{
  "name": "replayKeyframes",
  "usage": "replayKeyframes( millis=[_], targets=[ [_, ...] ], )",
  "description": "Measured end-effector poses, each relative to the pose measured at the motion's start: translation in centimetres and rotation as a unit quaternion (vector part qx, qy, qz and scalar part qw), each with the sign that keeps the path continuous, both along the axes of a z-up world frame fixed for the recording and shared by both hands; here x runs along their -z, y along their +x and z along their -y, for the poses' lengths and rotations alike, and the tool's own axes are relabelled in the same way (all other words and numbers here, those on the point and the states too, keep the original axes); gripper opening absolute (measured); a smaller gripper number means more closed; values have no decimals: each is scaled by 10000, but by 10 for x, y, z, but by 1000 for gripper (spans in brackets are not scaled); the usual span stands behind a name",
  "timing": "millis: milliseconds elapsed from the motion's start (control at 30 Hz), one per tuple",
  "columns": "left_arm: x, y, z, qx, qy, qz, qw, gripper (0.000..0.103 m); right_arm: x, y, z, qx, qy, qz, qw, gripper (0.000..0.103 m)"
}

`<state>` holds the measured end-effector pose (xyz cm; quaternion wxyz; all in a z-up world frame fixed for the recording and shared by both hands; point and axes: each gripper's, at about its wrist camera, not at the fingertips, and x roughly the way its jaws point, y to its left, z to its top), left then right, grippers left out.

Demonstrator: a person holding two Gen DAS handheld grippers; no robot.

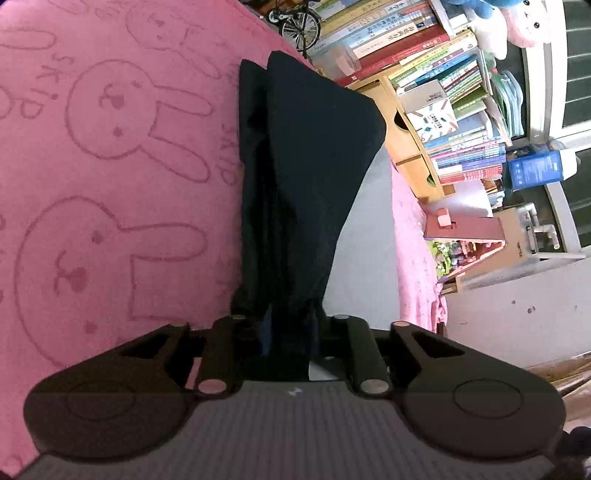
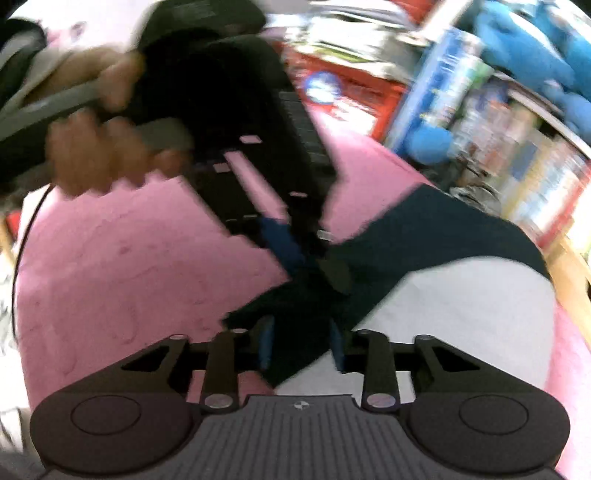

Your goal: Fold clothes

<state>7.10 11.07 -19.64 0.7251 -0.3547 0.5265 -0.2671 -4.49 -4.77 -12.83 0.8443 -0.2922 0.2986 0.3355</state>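
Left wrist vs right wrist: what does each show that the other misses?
Left wrist only: bunny prints on the pink blanket, a toy bicycle, sharp book spines on the bookshelf.

Right wrist only: the person's hand holding the left claw, whose tips meet the dark garment; everything here is motion-blurred.

Both: the dark garment between that view's own claw tips (the right claw too), the light grey cloth beside it, and the pink blanket underneath.

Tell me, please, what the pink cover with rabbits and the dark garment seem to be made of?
Pink cover: probably soft towelling or fleece, matt, since the rabbit outlines look pressed into a fuzzy pile. Dark garment: thin woven or knit cloth, navy, matt; it hangs in soft folds without shine. The exact fibre cannot be told.
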Motion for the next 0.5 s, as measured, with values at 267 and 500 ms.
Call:
replayKeyframes(
  millis=[267,500],
  targets=[
    [10,4,-20,-18,-874,-401,9954,58,0,4,-9,-674,-34,-25,9977,23],
    [-9,9,10,539,118,134,9984,53,0,9,-14,-689,72,-82,9976,25]
  ],
)
